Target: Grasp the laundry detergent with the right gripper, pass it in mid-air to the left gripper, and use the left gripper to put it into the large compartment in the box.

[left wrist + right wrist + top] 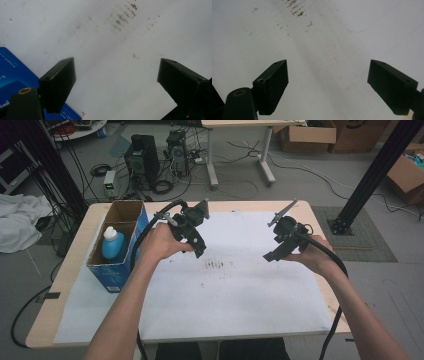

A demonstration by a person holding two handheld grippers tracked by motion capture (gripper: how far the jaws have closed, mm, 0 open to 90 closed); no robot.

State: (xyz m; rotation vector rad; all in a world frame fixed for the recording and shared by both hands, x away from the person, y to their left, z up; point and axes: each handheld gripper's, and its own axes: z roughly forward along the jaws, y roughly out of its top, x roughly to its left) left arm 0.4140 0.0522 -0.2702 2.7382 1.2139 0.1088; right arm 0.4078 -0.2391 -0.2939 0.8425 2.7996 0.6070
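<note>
A person holds a black gripper in each hand above a white sheet (235,300) that covers the table. My left gripper (198,251) hovers left of centre, just right of a blue cardboard box (116,251). Its jaws stand wide open with nothing between them (116,75), and a corner of the blue box (10,72) shows at the left. My right gripper (269,256) hovers right of centre, jaws also wide open and empty (327,75). Both point down at the sheet near a patch of dark smudges (216,265).
The open blue box holds a blue bottle with a white cap (112,243). The wooden table edge (50,310) shows around the sheet. Beyond the table lie computer towers (142,160), cables, cardboard boxes (307,135) and a black post (372,175).
</note>
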